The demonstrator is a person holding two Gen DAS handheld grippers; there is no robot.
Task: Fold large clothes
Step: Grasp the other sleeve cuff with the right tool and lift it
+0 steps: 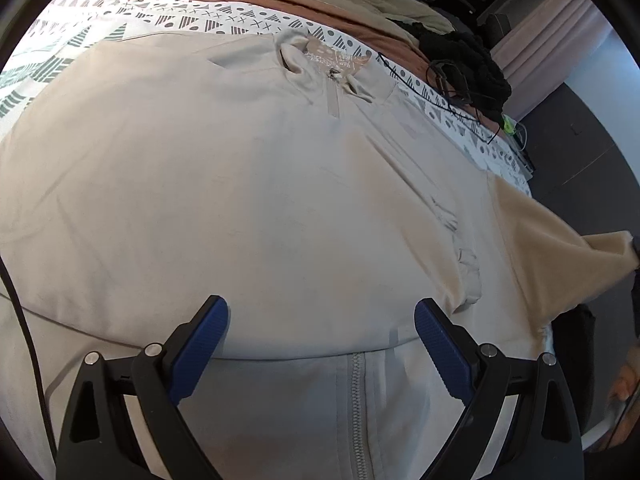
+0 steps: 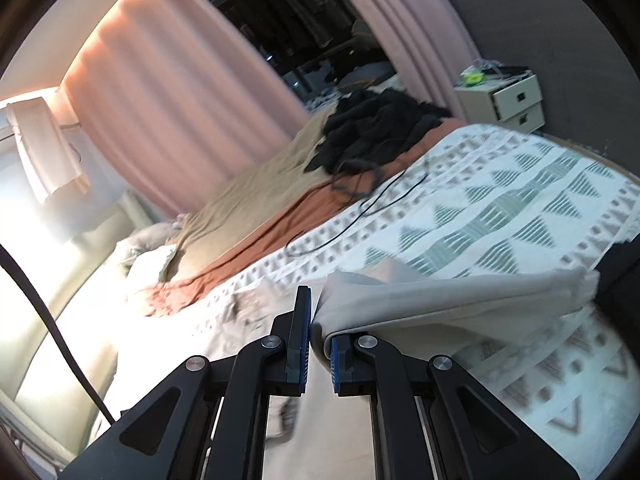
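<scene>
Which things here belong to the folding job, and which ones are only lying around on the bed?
Job: beige jacket, its sleeve in the right gripper, left gripper.

Lying about: black clothes, black cable, brown sheet, patterned bedspread.

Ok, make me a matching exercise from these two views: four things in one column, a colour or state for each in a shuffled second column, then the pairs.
Things
1. left gripper
2. right gripper
3. heap of clothes
4. patterned bedspread

Descriptions
A. black, piled at the far end of the bed
B. white with grey-green triangles
C. jaws wide apart over the beige jacket
D. jaws closed on a beige fabric edge

Pairs: 1-C, 2-D, 3-A, 4-B
</scene>
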